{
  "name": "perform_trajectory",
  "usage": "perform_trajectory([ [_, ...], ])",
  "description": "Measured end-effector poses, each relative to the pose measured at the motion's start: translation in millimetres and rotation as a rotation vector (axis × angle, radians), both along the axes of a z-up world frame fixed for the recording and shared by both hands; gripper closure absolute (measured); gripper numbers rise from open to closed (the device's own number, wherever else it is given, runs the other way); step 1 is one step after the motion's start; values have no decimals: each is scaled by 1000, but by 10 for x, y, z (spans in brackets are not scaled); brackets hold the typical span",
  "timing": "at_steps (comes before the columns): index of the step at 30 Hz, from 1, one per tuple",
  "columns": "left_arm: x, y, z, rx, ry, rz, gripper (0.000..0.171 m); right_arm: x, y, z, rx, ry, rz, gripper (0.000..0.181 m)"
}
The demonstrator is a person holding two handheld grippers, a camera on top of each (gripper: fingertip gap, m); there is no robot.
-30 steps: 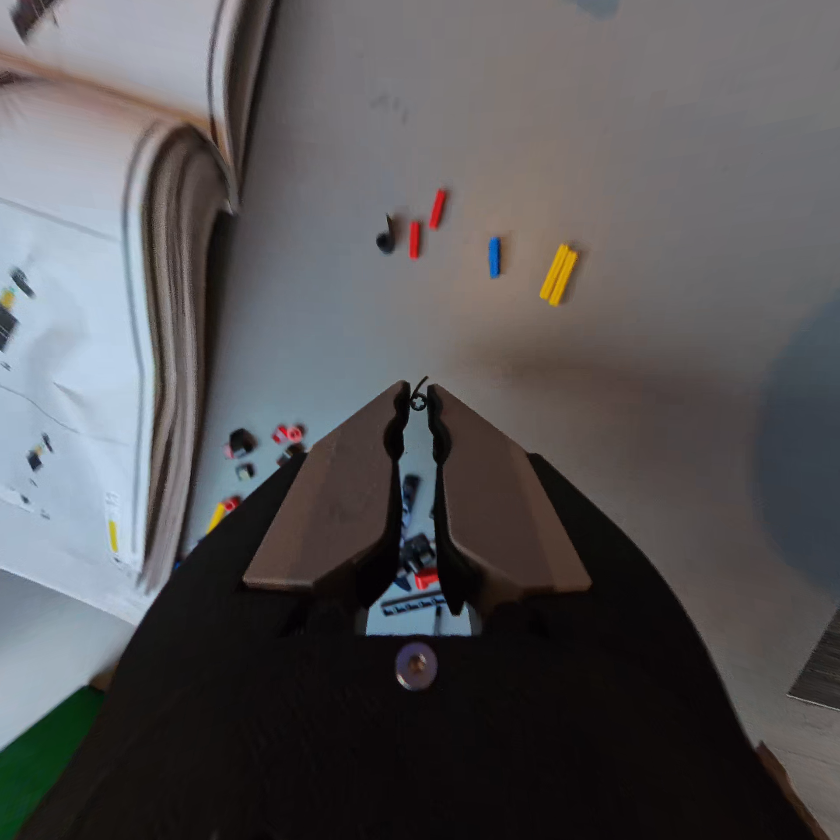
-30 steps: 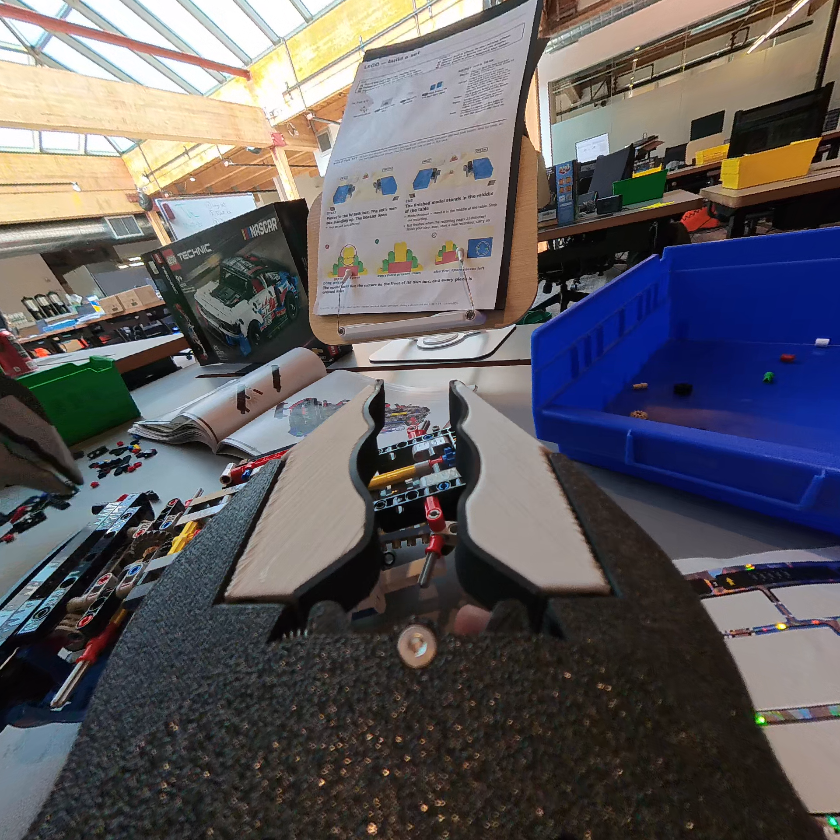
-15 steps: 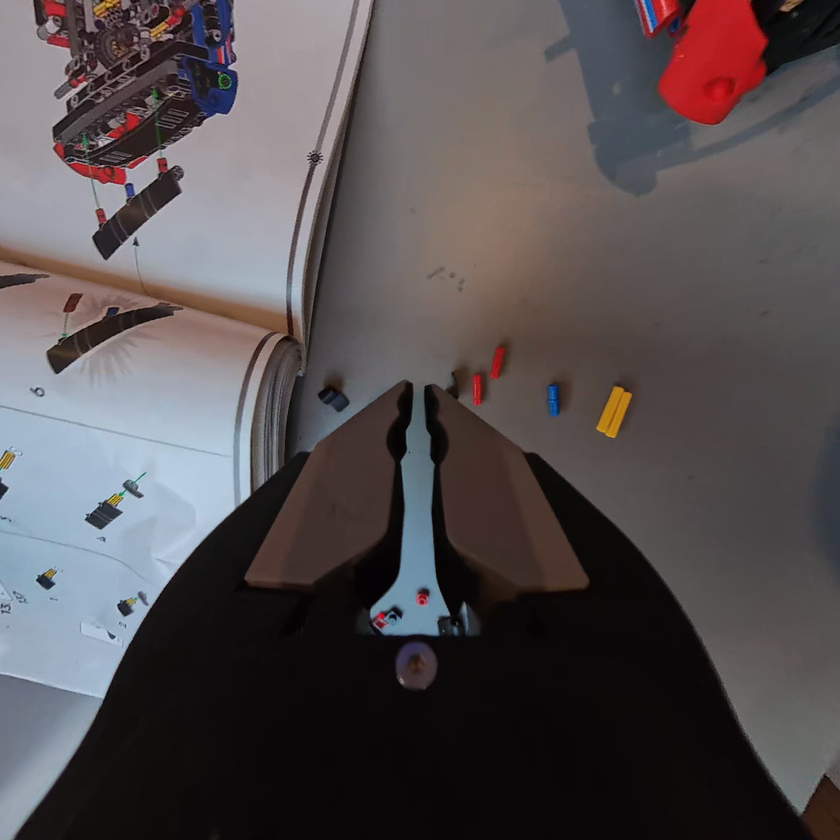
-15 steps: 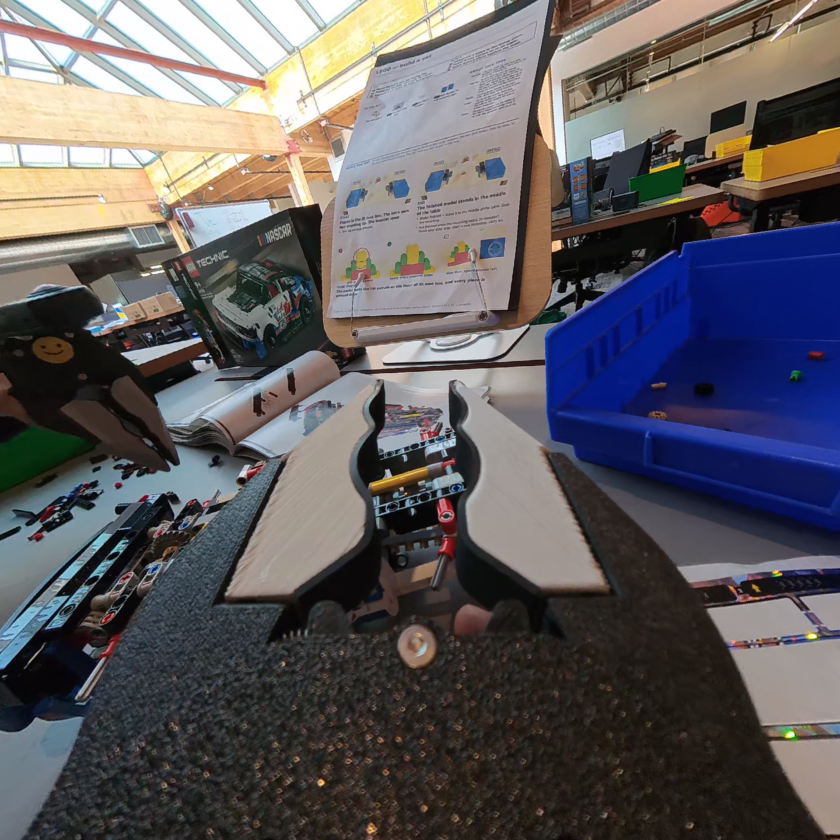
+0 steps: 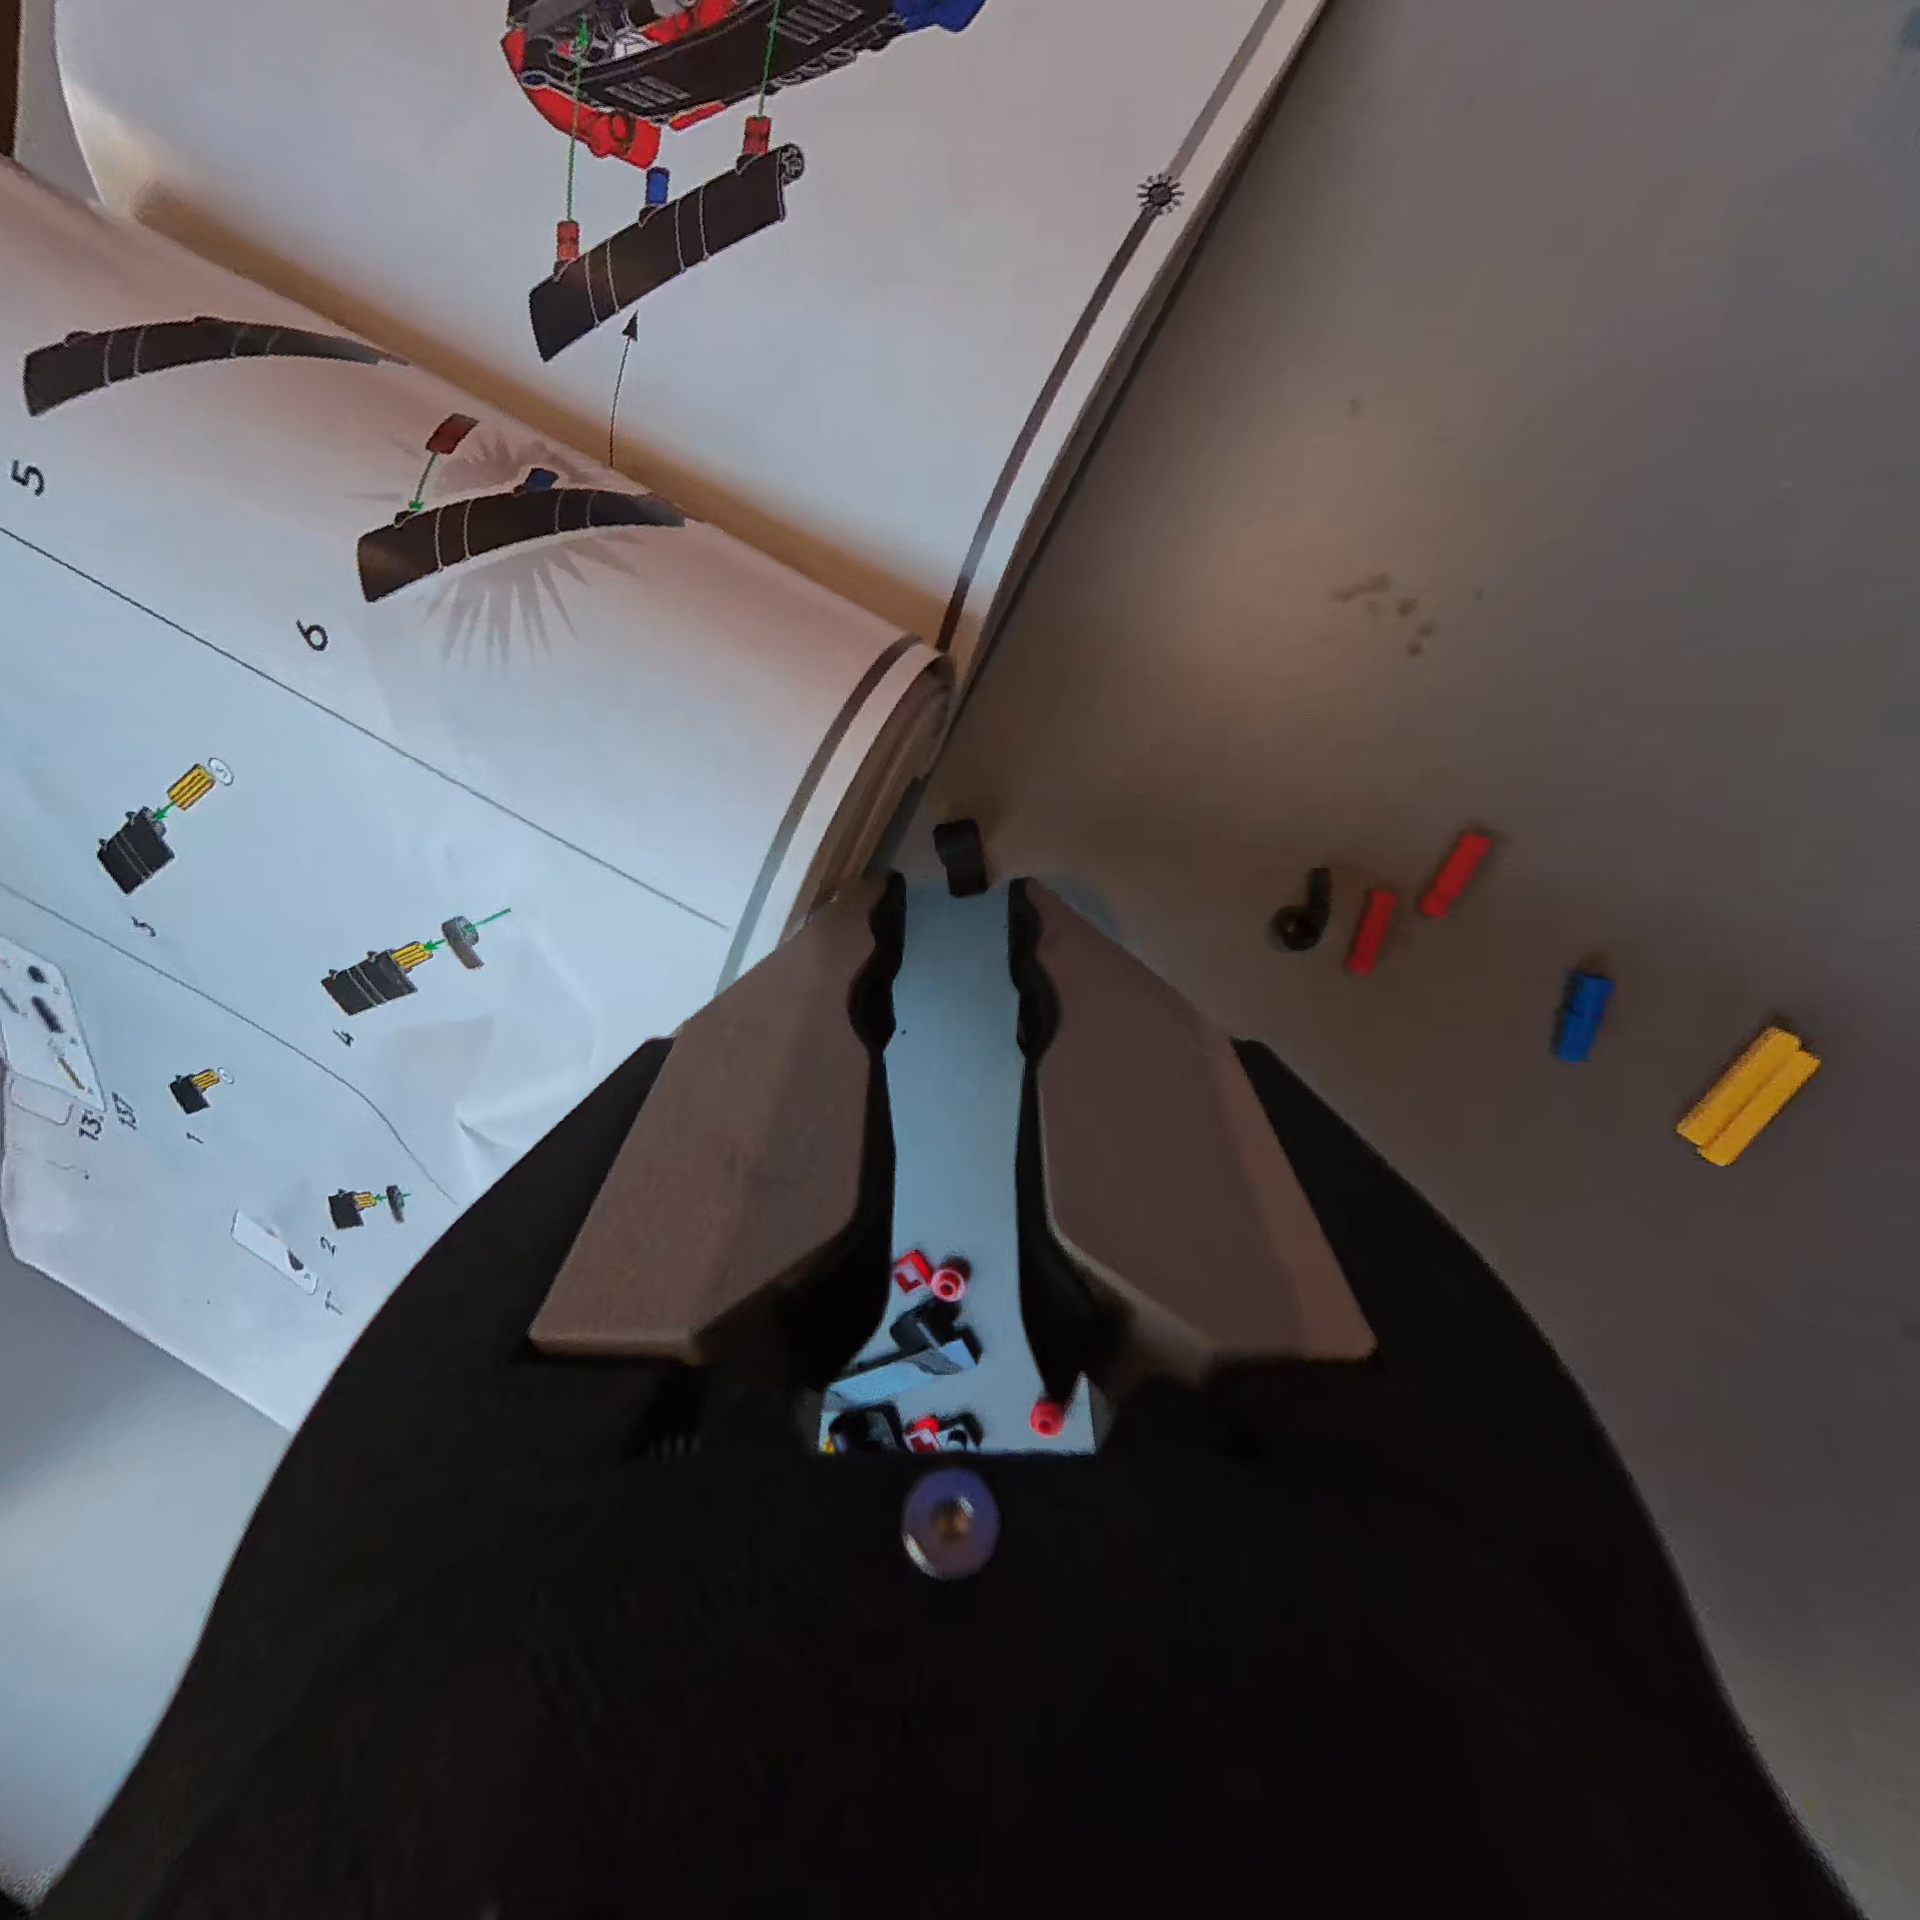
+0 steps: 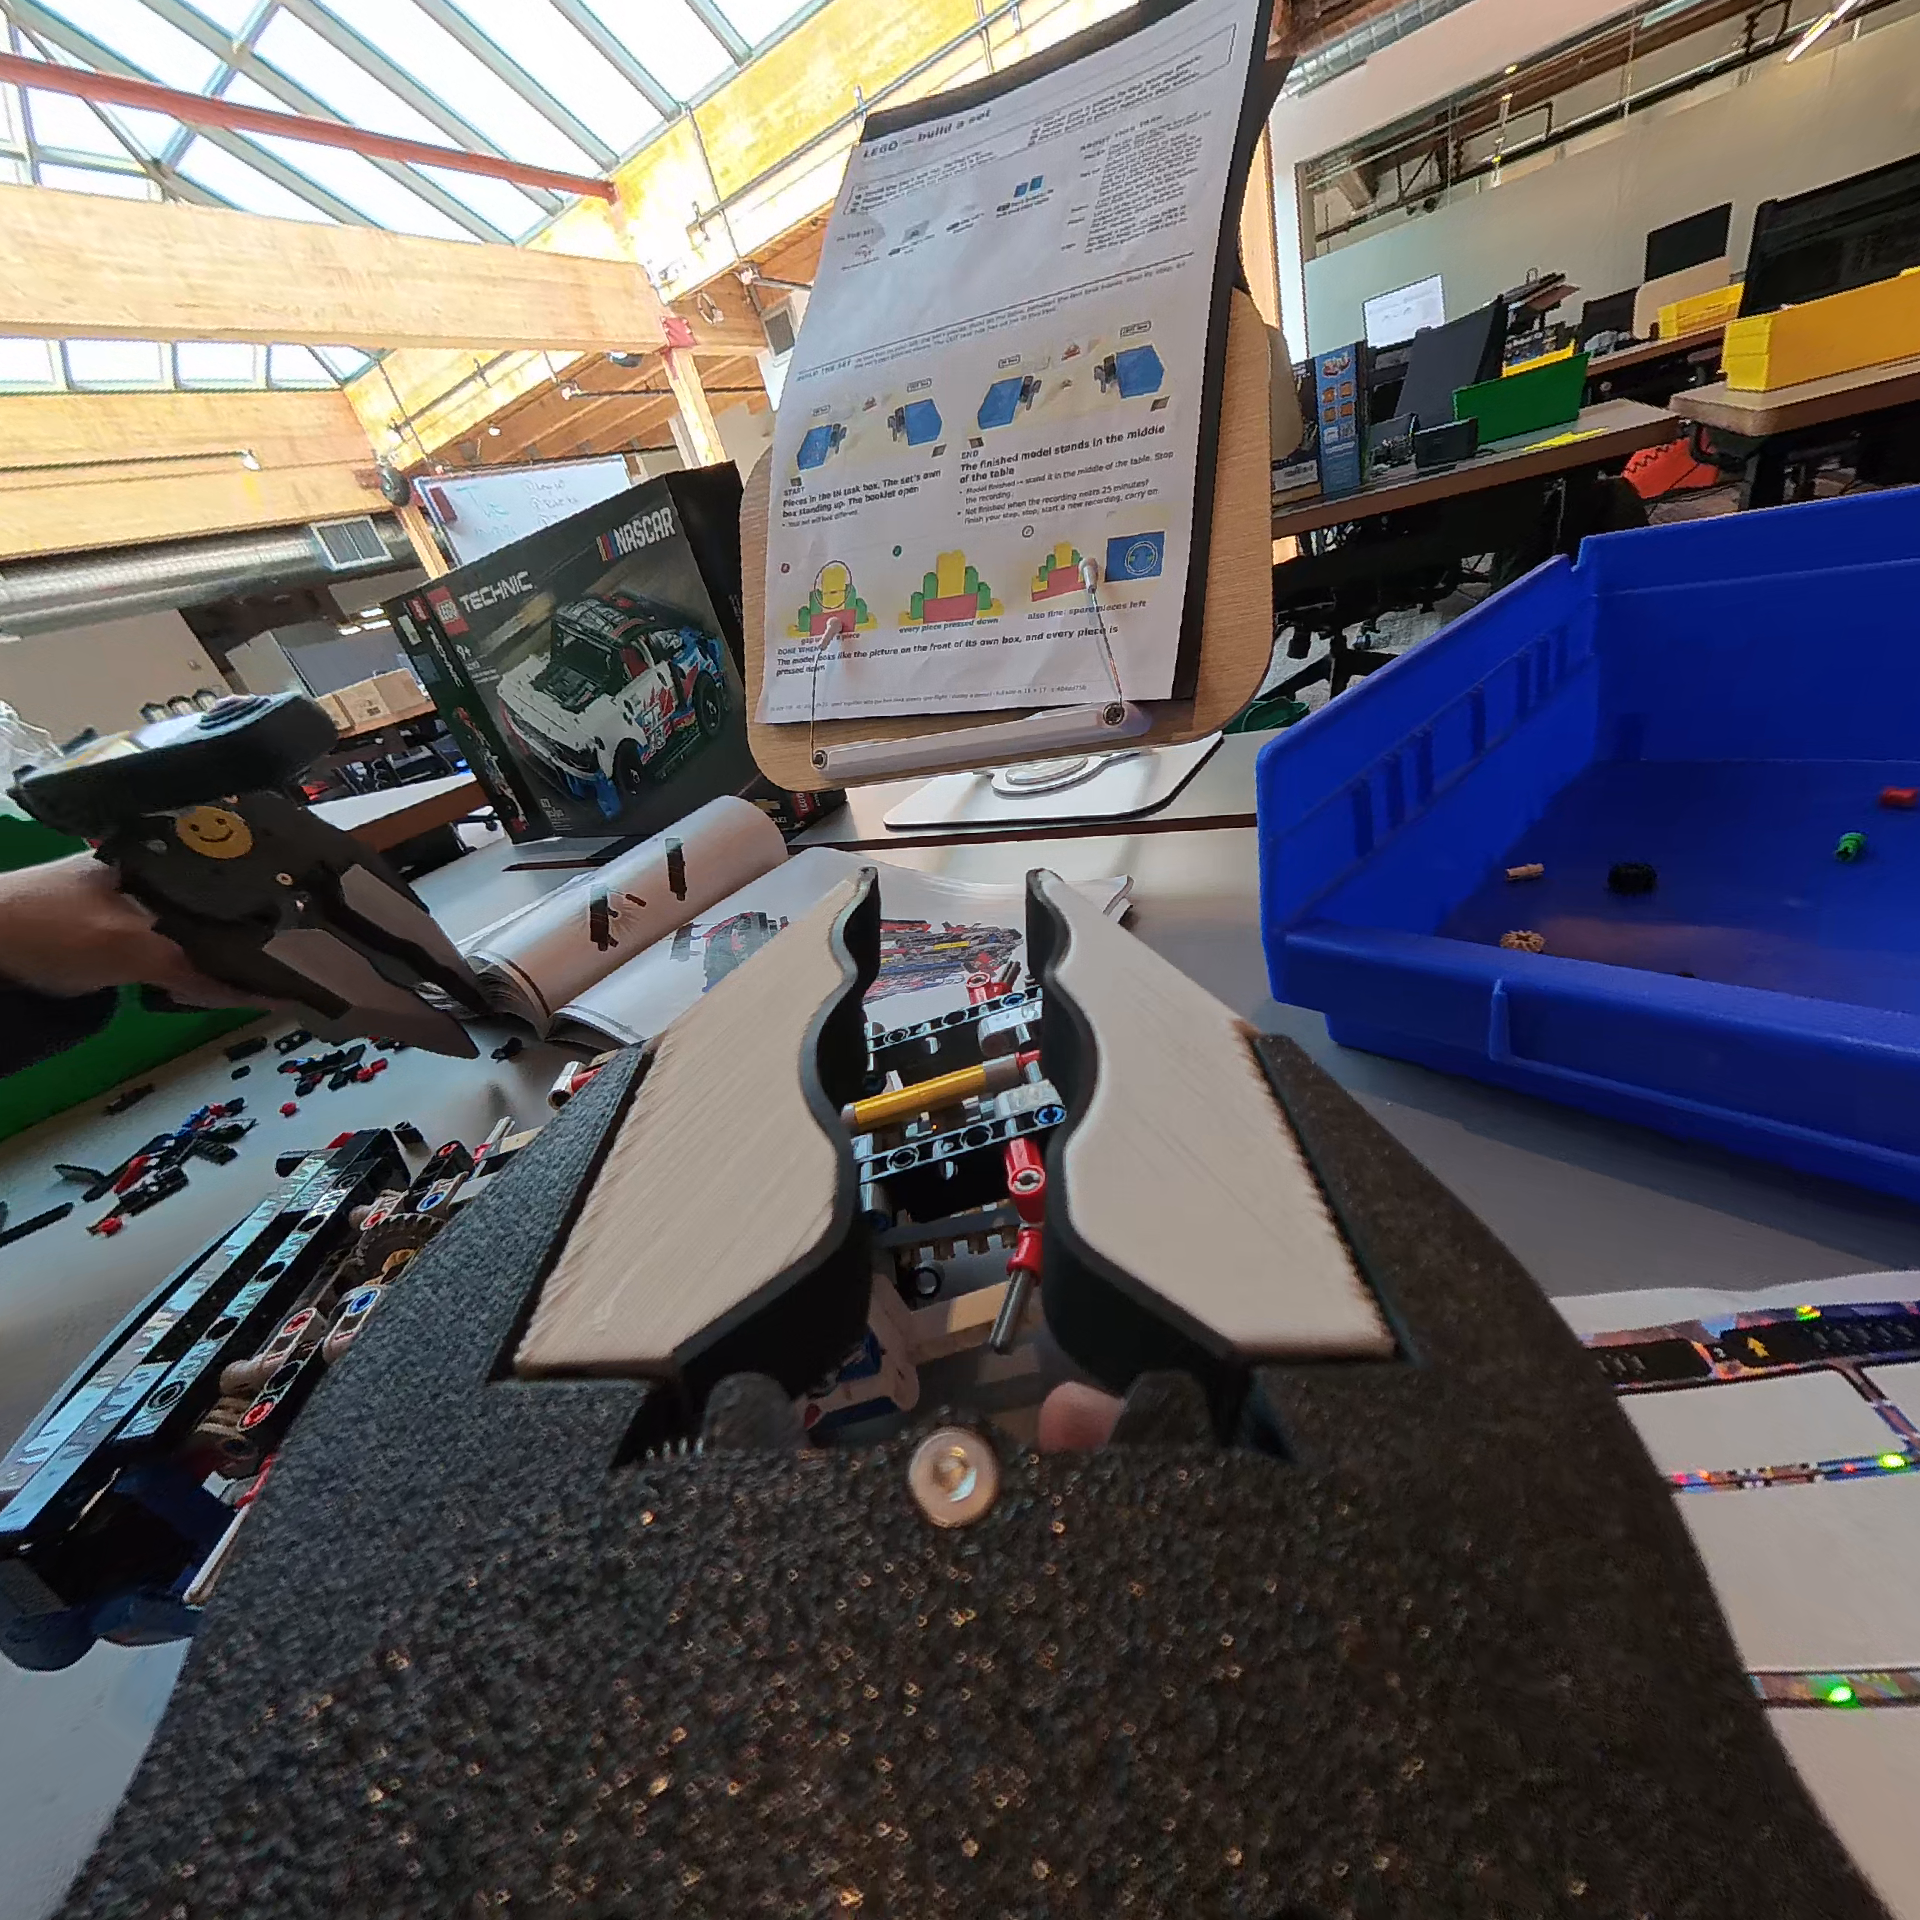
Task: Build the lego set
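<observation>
In the left wrist view my left gripper (image 5: 954,902) points down at the grey table, open and empty. A small black piece (image 5: 958,857) lies just ahead of its tips, beside the open instruction booklet (image 5: 416,644). To the right lie a black pin (image 5: 1304,914), two red pins (image 5: 1455,873), a blue pin (image 5: 1581,1013) and a yellow piece (image 5: 1745,1110). In the right wrist view my right gripper (image 6: 951,888) is shut on the partly built Lego car chassis (image 6: 951,1127). The left gripper (image 6: 462,1023) also shows there, at the booklet's edge.
A blue bin (image 6: 1558,966) with a few small parts stands at the right. The set's box (image 6: 582,665) and an instruction sheet on a stand (image 6: 997,436) are behind the booklet. Loose black and red parts (image 6: 166,1143) lie at the left. A sticker sheet (image 6: 1787,1455) lies at the near right. The right gripper is farther from the black pin (image 5: 1304,914), some 35 cm, than the left, some 5 cm. From the left gripper's tips to the yellow piece (image 5: 1745,1110) is close to 12 cm.
My left gripper has moved towards the booklet's edge and the small black piece, and its jaws have opened wider. My right gripper keeps its hold on the chassis and has barely moved.
</observation>
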State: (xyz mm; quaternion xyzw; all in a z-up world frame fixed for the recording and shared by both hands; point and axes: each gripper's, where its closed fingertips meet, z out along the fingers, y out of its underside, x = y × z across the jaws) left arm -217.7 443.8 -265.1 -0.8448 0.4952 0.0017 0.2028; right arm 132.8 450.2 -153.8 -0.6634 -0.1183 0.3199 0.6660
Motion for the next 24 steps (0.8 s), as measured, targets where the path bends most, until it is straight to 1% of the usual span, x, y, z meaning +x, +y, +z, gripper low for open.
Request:
perform_trajectory([
  [2, 46, -13, -18, -1, -13, -3, 151, 0, -2, 2, 0, 4, 2, 154],
  [5, 77, -6, -31, 1, -19, 3, 151, -3, -2, 4, -1, 7, 4, 154],
  [8, 40, 9, -94, 2, 14, 11, 156, -12, -7, 5, 0, 8, 8, 154],
  [12, 76, -9, -104, -9, -17, 6, 166, -18, -12, 8, 0, 10, 12, 154],
  [14, 107, -78, -106, -39, -34, -26, 166, -22, -14, 8, -1, 11, 14, 154],
  [19, 275, -482, -112, -177, -97, -176, 165, -34, -19, 9, 0, 9, 18, 154],
  [20, 299, -532, -109, -189, -104, -191, 163, -38, -19, 6, 0, 8, 20, 154],
  [22, 286, -529, -108, -178, -90, -186, 161, -42, -19, 4, 0, 3, 19, 154],
  [24, 277, -511, -79, -174, -105, -174, 160, -37, -18, 3, 0, 1, 17, 154],
])
